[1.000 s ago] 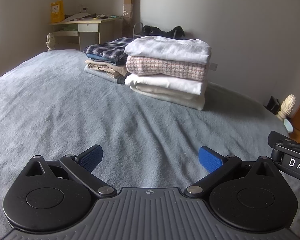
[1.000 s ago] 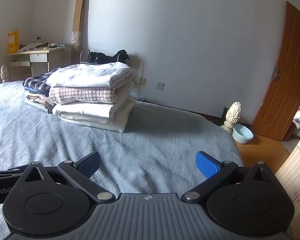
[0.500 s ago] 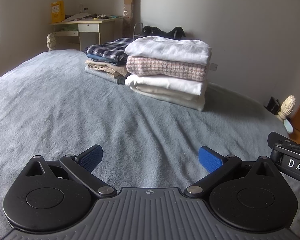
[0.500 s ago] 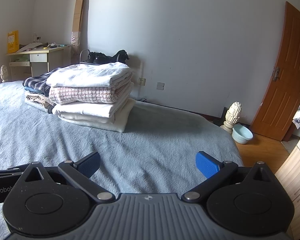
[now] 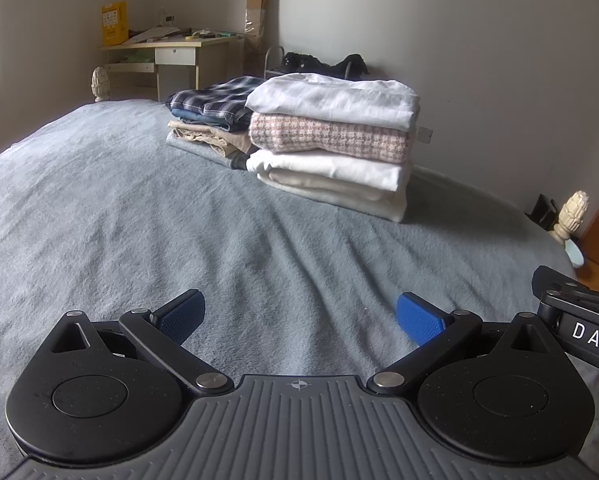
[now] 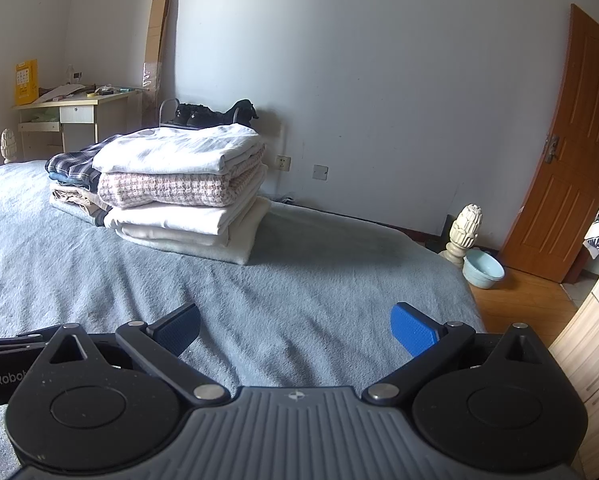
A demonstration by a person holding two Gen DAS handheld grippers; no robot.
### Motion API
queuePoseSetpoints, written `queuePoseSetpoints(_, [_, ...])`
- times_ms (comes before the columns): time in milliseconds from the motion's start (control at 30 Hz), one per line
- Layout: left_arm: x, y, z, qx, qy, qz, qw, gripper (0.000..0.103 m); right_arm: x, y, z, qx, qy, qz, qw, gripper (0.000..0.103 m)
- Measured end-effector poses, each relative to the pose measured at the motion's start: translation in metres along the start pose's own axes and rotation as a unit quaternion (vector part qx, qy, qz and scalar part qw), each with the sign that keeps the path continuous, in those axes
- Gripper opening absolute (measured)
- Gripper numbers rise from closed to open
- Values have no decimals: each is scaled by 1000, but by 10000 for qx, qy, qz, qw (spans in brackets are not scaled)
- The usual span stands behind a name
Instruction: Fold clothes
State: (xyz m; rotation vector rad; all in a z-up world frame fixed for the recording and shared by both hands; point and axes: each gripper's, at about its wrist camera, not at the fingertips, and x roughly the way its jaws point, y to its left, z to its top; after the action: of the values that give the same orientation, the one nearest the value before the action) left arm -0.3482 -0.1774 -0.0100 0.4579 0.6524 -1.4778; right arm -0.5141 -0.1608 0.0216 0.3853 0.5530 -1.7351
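Note:
Two stacks of folded clothes sit at the far side of a grey-blue bedspread (image 5: 119, 220). The nearer stack (image 5: 335, 144) (image 6: 187, 192) has a white top, a pink checked piece and cream pieces below. Behind it lies a lower stack (image 5: 215, 116) (image 6: 73, 172) topped by a dark plaid shirt. My left gripper (image 5: 301, 316) hovers low over the bare bedspread, well short of the stacks, open and holding nothing. My right gripper (image 6: 295, 328) is open too, with only bedspread (image 6: 319, 280) between its blue pads. Part of the right gripper shows at the left view's right edge.
A desk (image 5: 171, 52) (image 6: 79, 112) stands in the far left corner, with dark items on a rack (image 6: 207, 114) behind the stacks. Carved bedposts (image 5: 571, 212) (image 6: 465, 228) mark the bed's far corners. A pale blue bowl (image 6: 483, 268), wooden door (image 6: 571, 160) and drawers (image 6: 595, 360) are right.

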Motion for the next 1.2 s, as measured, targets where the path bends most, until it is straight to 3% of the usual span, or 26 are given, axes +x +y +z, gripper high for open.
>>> queuePoseSetpoints(1200, [-3,-2,1,12,-82,-18,10000,103,2,-3,1,-21,-9,-43,10000,103])
